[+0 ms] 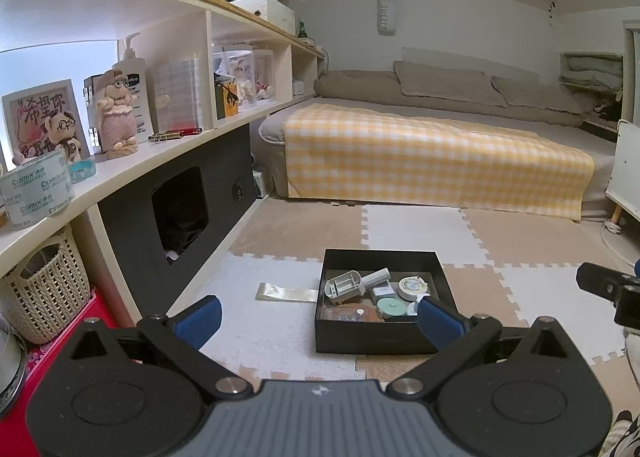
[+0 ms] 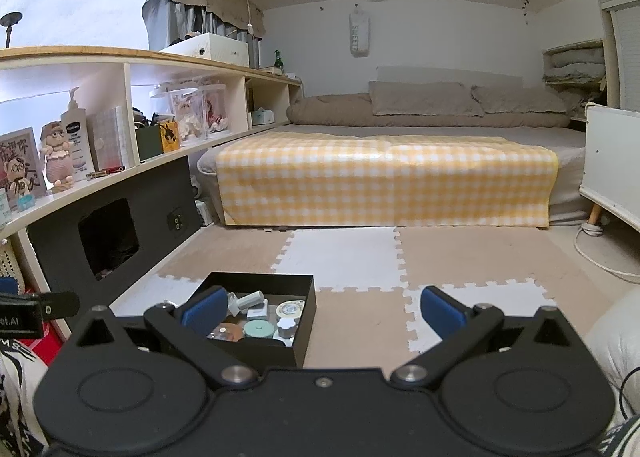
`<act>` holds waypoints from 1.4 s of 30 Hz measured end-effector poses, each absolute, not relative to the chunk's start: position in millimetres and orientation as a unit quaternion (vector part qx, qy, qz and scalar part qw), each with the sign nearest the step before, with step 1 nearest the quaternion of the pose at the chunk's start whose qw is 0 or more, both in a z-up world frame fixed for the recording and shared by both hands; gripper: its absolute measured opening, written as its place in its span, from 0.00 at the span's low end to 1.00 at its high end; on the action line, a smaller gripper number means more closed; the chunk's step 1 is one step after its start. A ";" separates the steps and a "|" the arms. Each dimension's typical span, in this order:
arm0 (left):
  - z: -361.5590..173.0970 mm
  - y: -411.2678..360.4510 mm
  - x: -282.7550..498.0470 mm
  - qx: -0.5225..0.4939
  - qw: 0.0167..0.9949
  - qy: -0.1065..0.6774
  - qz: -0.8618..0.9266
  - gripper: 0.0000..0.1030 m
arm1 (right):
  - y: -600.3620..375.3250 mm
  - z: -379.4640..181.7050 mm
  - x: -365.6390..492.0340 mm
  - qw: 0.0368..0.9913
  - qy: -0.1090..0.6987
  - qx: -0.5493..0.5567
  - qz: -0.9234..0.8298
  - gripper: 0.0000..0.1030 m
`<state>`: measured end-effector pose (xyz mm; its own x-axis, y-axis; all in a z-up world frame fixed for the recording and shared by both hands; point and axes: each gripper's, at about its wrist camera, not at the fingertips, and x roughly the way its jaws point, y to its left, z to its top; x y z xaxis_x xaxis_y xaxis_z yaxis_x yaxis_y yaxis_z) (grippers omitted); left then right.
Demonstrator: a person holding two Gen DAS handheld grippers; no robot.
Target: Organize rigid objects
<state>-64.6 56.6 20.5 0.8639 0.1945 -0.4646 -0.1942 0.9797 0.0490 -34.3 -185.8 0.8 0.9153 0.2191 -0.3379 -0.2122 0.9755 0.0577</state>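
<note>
You hold both grippers low above the foam floor mat (image 1: 420, 233), and both are empty. Your left gripper (image 1: 318, 319) has its blue fingers (image 1: 199, 317) spread wide, and nothing is between them. Your right gripper (image 2: 322, 311) is also spread wide, with only the mat between its pads.

The black box (image 1: 380, 337) stands on the mat, in the lower middle of the left wrist view and in the lower left of the right wrist view (image 2: 298, 337). Inside it lie the small rigid things: a white plastic holder (image 1: 344, 285) on its side, a white tube (image 1: 376, 277), a round tin (image 1: 413, 285) with a pale label, a mint green round lid (image 1: 390, 307), and a brown piece (image 1: 352, 313) at the front. A pale flat strip (image 1: 286, 292) lies on the mat just beside the box, at its left side.

The shelf (image 1: 132, 165) runs along the left of the frame, and the bed (image 1: 436, 153) with a yellow checked cloth fills the far middle.
</note>
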 end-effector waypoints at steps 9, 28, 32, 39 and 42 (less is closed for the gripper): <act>20.6 56.6 -65.0 -0.002 0.966 0.238 0.099 1.00 | -184.7 1.2 -36.3 0.980 0.172 0.005 0.104 1.00; 22.0 55.1 -65.3 -0.001 0.966 0.236 0.100 1.00 | -183.4 1.6 -35.9 0.980 0.172 0.003 0.102 1.00; 21.9 55.4 -65.5 -0.001 0.967 0.236 0.100 1.00 | -183.0 1.5 -36.1 0.980 0.173 0.003 0.102 1.00; 21.9 55.5 -65.5 -0.001 0.967 0.236 0.100 1.00 | -183.6 1.5 -35.9 0.980 0.172 0.002 0.102 1.00; 22.5 55.1 -65.6 0.001 0.966 0.237 0.101 1.00 | -183.5 1.6 -36.0 0.980 0.173 0.003 0.102 1.00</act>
